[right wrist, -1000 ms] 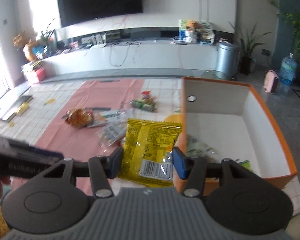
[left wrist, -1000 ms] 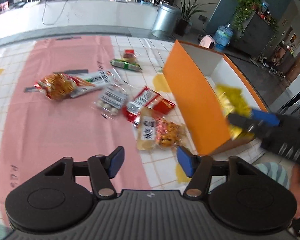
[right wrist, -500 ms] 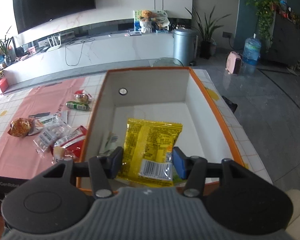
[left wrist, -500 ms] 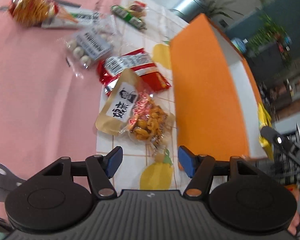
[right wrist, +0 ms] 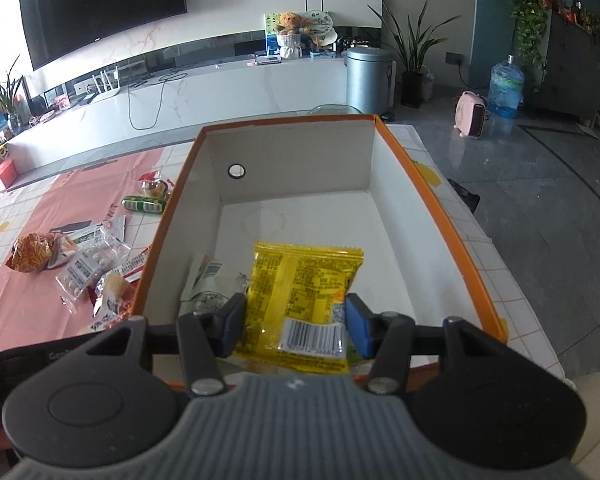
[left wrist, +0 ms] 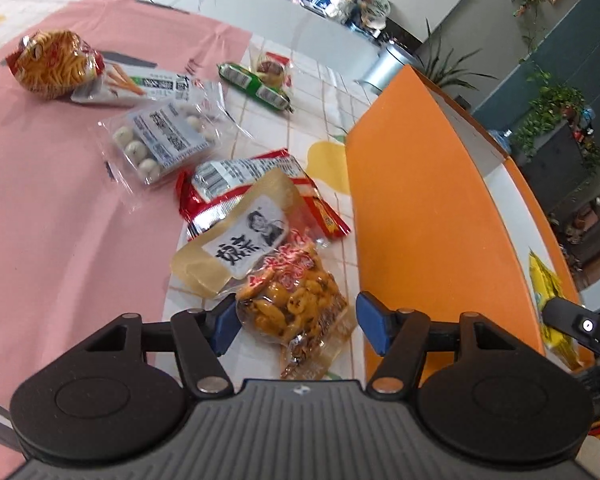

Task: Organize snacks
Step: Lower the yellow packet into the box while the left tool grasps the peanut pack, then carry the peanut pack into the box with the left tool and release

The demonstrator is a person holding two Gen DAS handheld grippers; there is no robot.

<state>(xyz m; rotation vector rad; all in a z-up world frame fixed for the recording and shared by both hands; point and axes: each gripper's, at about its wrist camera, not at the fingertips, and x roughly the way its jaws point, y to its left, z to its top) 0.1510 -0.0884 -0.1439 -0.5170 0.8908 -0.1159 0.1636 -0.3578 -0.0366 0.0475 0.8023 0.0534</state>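
Our right gripper (right wrist: 294, 326) is clamped on the yellow packet (right wrist: 300, 300) above the box (right wrist: 432, 216). Left of the box, our left gripper (left wrist: 294, 326) straddles the nut bag (left wrist: 296, 308), jaws just closing, not yet pressing; its long axis points away from us.

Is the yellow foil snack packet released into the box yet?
No: yellow foil snack packet is clamped in the right claw, over the orange box.

The yellow packet (right wrist: 300, 300) hides most of the white-green packet (right wrist: 208, 284) behind it.
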